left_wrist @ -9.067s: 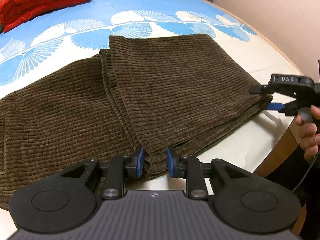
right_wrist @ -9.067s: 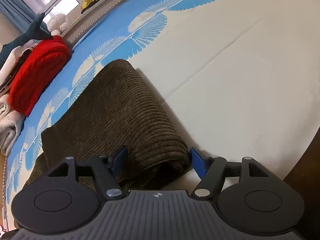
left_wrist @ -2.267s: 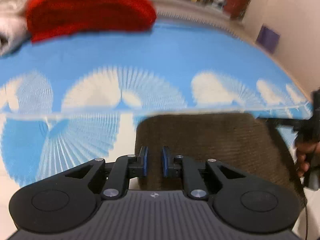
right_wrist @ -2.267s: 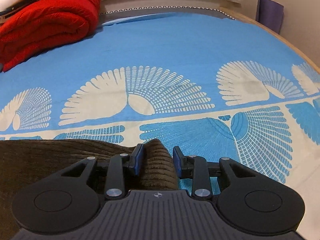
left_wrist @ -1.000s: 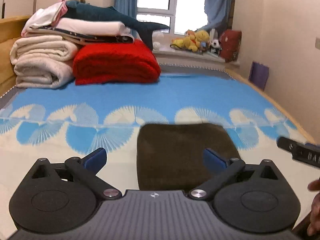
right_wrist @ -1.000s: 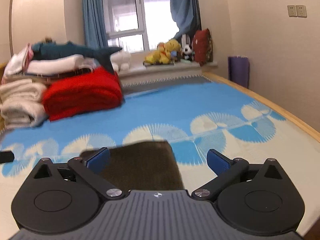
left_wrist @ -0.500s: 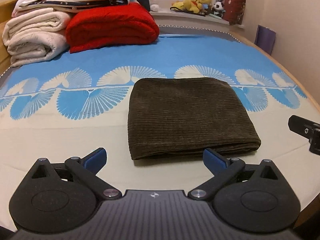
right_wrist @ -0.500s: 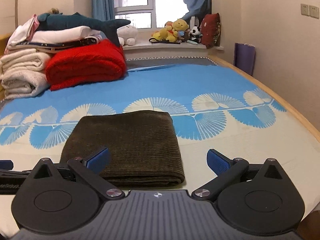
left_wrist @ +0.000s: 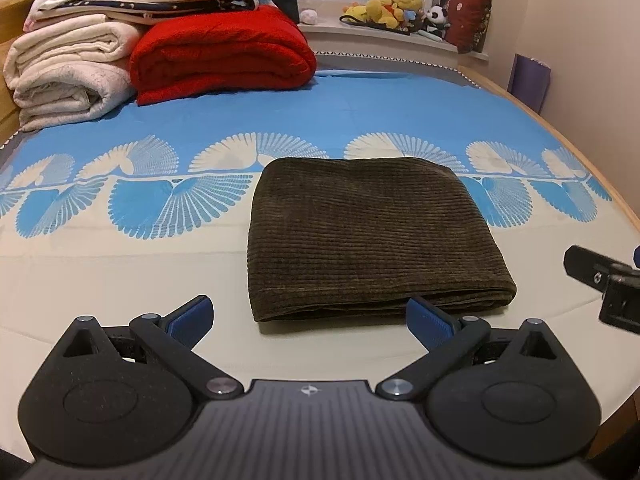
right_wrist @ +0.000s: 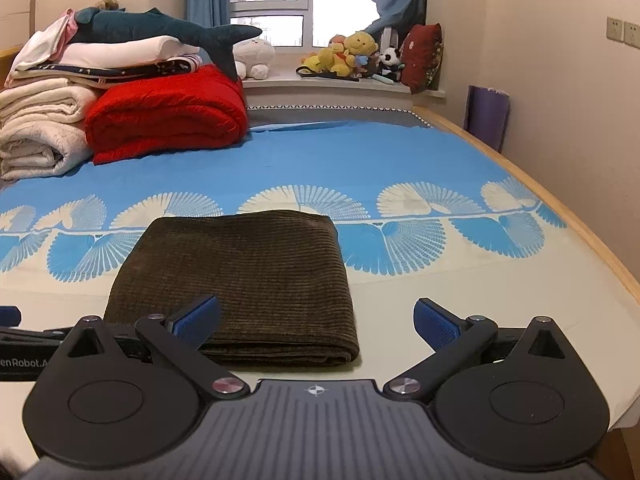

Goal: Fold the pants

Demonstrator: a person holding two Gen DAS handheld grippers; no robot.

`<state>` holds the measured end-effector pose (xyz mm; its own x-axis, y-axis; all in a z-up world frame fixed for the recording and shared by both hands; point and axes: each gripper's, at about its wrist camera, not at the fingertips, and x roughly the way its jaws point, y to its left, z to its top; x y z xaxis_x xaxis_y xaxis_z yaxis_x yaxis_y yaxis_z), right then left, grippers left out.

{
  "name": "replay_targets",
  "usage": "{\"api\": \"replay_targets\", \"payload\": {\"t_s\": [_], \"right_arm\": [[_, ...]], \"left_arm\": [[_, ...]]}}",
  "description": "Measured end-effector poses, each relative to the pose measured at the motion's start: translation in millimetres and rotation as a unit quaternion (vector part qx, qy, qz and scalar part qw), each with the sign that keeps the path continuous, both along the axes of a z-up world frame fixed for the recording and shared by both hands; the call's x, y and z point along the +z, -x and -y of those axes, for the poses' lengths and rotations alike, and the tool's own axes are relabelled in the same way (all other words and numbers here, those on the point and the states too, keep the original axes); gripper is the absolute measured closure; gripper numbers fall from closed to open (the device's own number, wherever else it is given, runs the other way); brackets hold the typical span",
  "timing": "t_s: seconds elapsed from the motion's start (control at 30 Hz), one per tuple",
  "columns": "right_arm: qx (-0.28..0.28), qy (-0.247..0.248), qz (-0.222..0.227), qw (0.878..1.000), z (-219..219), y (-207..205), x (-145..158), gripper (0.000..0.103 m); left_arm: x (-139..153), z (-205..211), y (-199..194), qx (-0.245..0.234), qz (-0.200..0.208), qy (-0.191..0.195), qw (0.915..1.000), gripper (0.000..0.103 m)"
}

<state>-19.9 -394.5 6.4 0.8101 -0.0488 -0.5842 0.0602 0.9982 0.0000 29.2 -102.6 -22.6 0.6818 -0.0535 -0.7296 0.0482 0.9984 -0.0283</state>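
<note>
The dark olive corduroy pants (left_wrist: 368, 236) lie folded into a compact rectangle on the bed, also seen in the right wrist view as the pants (right_wrist: 244, 280). My left gripper (left_wrist: 310, 320) is open, held back from the near folded edge with nothing between its fingers. My right gripper (right_wrist: 316, 322) is open too, just short of the pants' near right corner and holding nothing. The right gripper's black body (left_wrist: 604, 280) shows at the right edge of the left wrist view. Part of the left gripper (right_wrist: 24, 344) shows at the left edge of the right wrist view.
A folded red blanket (left_wrist: 220, 56) and stacked white bedding (left_wrist: 68, 64) sit at the head of the bed, a plush shark (right_wrist: 160, 28) on top. Soft toys (right_wrist: 356, 56) line the windowsill. The wooden bed rim (right_wrist: 592, 240) and the wall run along the right.
Both grippers let go of the pants, opened wide and drew back toward the foot of the bed. The pants now lie in a finished folded rectangle.
</note>
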Motion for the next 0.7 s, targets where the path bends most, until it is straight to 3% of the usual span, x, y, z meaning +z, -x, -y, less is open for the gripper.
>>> {"api": "replay_targets", "payload": {"t_s": [0.7], "right_arm": [[0.010,0.007,-0.006,1.000,-8.0,-5.0,-1.8,0.001]], "left_arm": [[1.6,-3.4,1.1,-0.002,-0.002,0.004,1.0000,0.000]]}}
